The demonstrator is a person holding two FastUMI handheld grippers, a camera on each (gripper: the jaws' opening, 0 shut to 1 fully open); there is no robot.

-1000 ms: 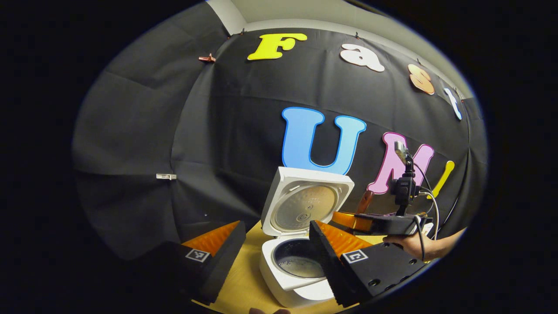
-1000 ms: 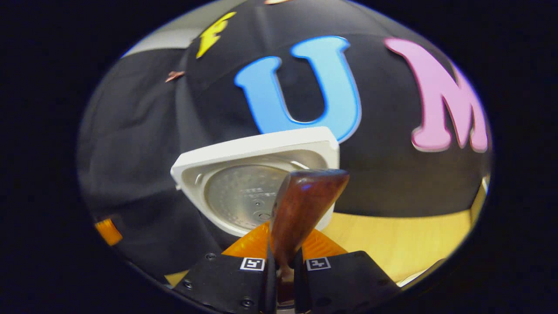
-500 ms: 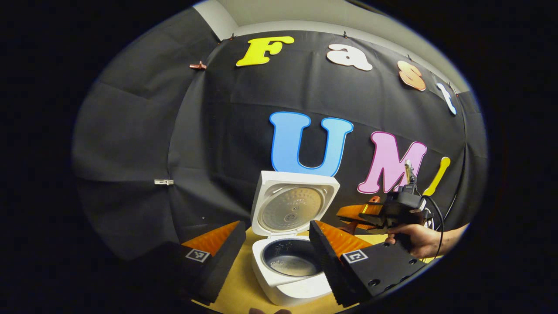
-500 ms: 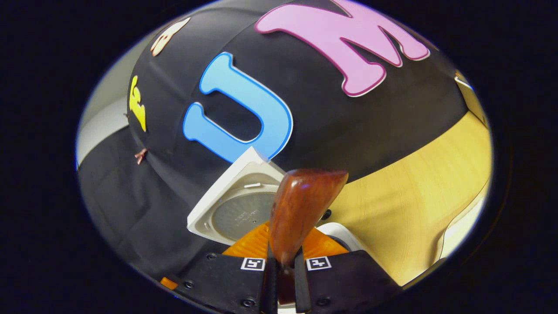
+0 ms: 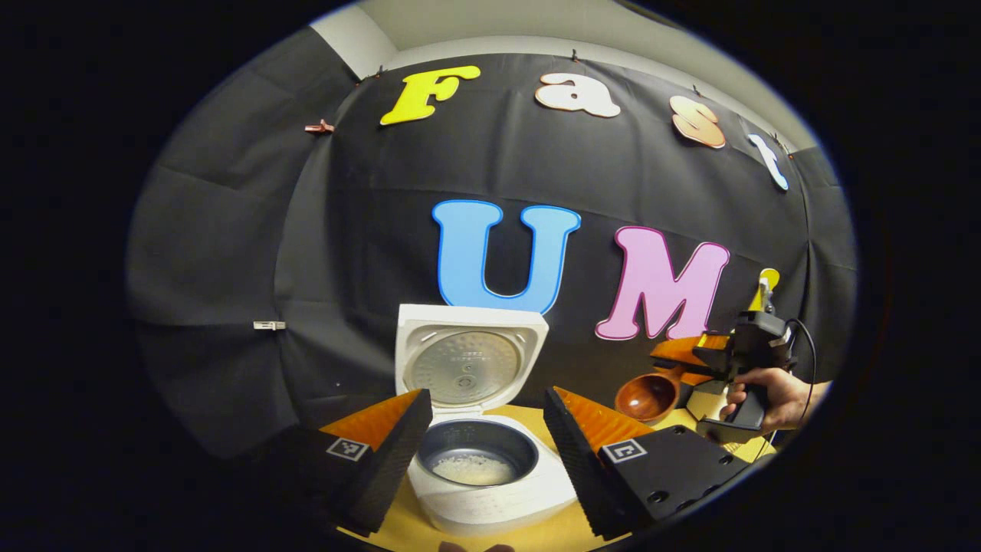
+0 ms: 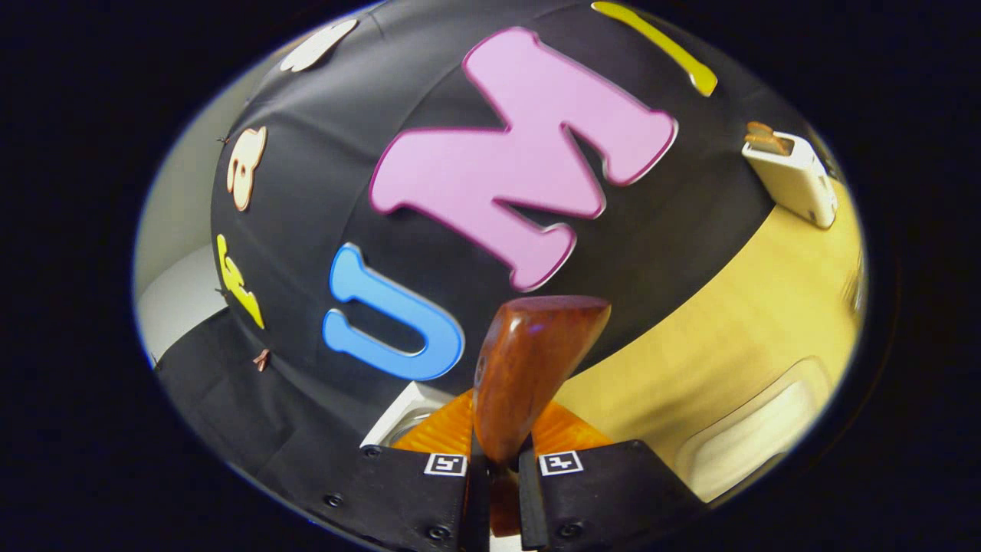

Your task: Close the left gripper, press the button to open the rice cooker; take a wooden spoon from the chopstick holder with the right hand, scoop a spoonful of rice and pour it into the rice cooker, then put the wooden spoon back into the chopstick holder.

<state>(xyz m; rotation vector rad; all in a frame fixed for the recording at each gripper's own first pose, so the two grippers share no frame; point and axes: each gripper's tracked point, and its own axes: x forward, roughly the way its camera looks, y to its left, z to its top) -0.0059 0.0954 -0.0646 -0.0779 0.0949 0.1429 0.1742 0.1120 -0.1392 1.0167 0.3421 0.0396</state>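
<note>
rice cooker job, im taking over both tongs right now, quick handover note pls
Left tongs: open, empty, hovering over the white rice cooker.
Right tongs: shut on the handle of the brown wooden spoon, off to the cooker's right; its bowl looks empty.
Cooker lid is up; white rice lies in the dark inner pot.
White chopstick holder stands at the back of the pale wooden table.
Left: put the spoon back in the holder.

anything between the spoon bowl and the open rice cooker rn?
In the left gripper view, the left gripper's own right finger stands between the wooden spoon and the rice cooker; behind it, bare table.
</note>
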